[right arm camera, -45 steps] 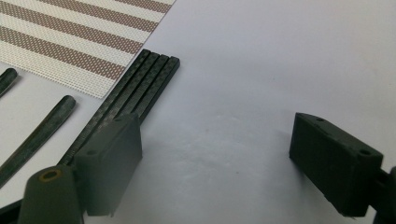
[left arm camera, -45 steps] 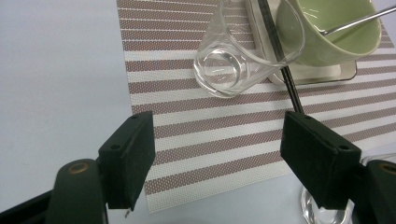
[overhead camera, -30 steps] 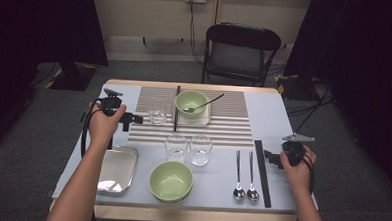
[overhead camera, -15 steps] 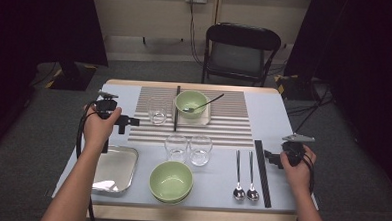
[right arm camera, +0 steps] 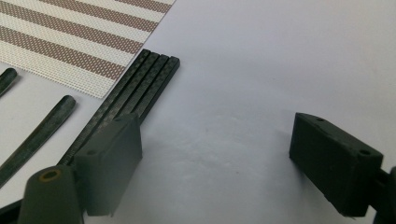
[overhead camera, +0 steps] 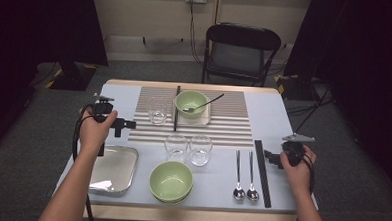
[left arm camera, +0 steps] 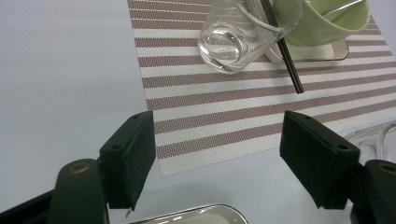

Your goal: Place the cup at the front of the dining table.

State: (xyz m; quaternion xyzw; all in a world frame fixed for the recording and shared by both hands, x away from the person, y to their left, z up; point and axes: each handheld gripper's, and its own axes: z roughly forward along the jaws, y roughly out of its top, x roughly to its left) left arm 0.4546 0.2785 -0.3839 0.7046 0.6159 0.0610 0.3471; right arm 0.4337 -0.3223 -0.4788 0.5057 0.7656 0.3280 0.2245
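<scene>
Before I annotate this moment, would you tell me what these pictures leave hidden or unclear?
- Glass, left gripper view: rim cut off by the top edge.
- Steel tray, left gripper view: mostly cut off by the bottom edge.
- Chopsticks, right gripper view: near ends hidden behind the tool's black jaw.
- Spoon in the far bowl, high view: head too small to make out.

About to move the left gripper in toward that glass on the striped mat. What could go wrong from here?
The clear drinking glass stands against the black chopsticks beside the pale green bowl, so the open left gripper might knock them. Two more clear glasses stand close by; a wide swing might tip them.
</scene>
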